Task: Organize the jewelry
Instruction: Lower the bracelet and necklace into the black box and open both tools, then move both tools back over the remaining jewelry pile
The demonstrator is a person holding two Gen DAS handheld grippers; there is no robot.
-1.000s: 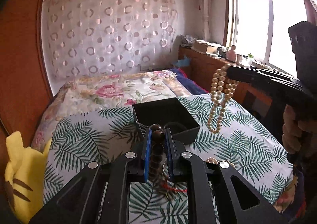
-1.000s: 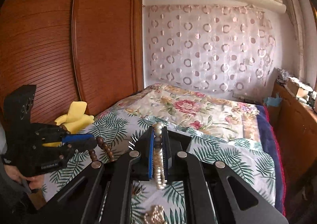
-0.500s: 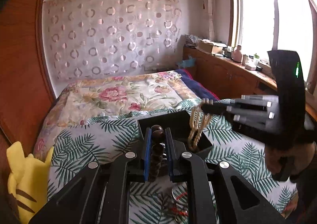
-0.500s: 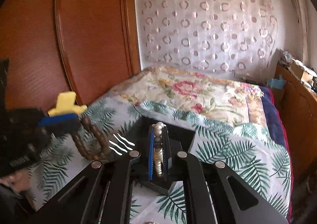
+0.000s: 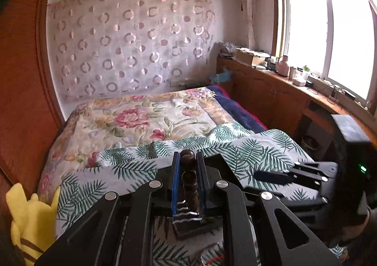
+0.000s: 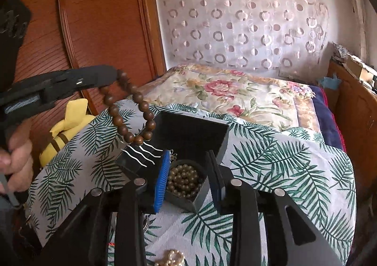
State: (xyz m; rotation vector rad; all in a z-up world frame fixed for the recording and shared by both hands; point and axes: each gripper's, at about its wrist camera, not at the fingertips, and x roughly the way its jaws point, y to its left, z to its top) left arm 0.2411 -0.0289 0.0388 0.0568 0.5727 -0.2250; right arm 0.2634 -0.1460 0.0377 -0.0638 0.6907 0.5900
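Our left gripper (image 5: 188, 171) is pinching the brown bead bracelet (image 6: 132, 113) near its top, and the loop hangs loose just above the near corner of the black box (image 6: 188, 131). The beads look hard and smooth, but the string is floppy, so we think it will swing and slip if we move fast. Pinching across one or two beads, as now, looks like the best hold.

Our right gripper (image 6: 189, 179) is spread wide and holds nothing. It sits over the box, with one blue pad (image 6: 162, 179) on each side of the pearl necklace (image 6: 185, 180), which lies piled in a small part of the box. The pearls look small and slippery, and we guess they roll easily.

The box sits on the leaf-print cloth (image 6: 271, 171) on the bed (image 6: 235, 91). Another small heap of pearls (image 6: 172, 257) lies on the cloth, near us. A yellow plush toy (image 5: 28, 219) rests at the bed's edge.
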